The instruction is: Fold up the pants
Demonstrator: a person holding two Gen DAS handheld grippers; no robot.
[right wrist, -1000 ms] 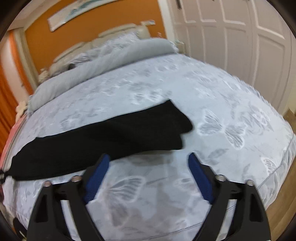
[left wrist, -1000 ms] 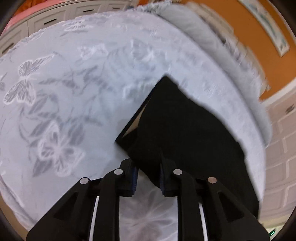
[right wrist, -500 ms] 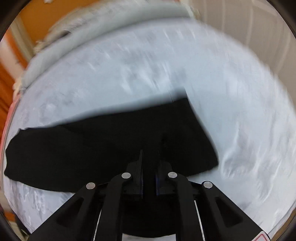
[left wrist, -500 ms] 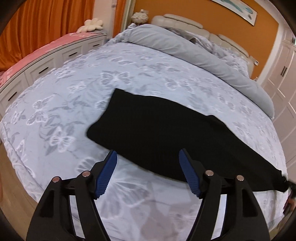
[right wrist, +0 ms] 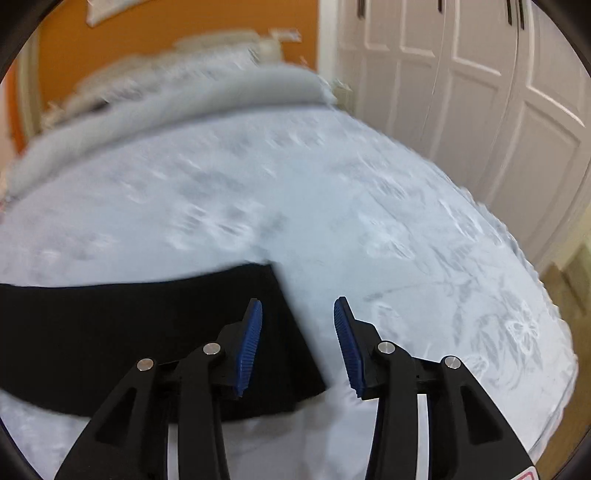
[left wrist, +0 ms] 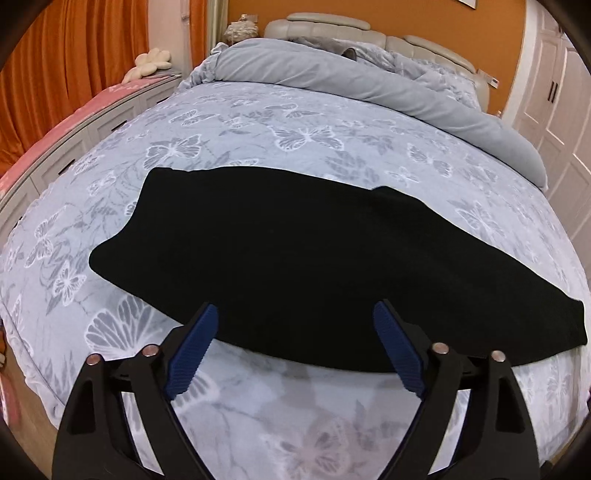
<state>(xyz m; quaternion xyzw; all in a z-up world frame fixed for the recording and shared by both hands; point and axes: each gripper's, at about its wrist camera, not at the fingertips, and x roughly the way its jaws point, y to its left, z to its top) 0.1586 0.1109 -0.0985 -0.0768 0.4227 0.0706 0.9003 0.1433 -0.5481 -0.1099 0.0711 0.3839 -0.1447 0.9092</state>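
Both sets of jaws stand apart, with nothing between them. Left gripper (left wrist: pixel 293 332): fingers spread wide, blue ribbed pads (left wrist: pixel 190 354) facing inward, tips over the near edge of the pants (left wrist: pixel 280 258); contact with the cloth cannot be told. Right gripper (right wrist: pixel 298 332): gap narrower, blue pads (right wrist: pixel 249 343) clear of the cloth, bare bedspread showing in the gap.

Pants: black, lying flat as one long band across the bed (left wrist: pixel 258 122), running left to right in the left wrist view. One end is wider, at the left; the other end is narrower, at the right, near the bed edge. In the right wrist view one squared-off end of the pants (right wrist: pixel 147 332) lies under and just left of the right gripper; its left finger overlaps the black cloth, its right finger is over bedspread only. That view is motion-blurred, so fabric detail is unreadable.

Bedspread: pale blue-grey with white butterfly print. A grey duvet (left wrist: pixel 369 81) is rolled up along the far side, in front of a padded cream headboard (left wrist: pixel 332 22). Orange wall and orange curtains (left wrist: pixel 74 55) behind; white panelled doors (right wrist: pixel 480 92) to the right of the bed.

Writing: no brand, label or legible text on the pants or grippers. A red-edged sticker corner (right wrist: pixel 526 474) shows at the lower right of the right wrist view, too cropped to read.
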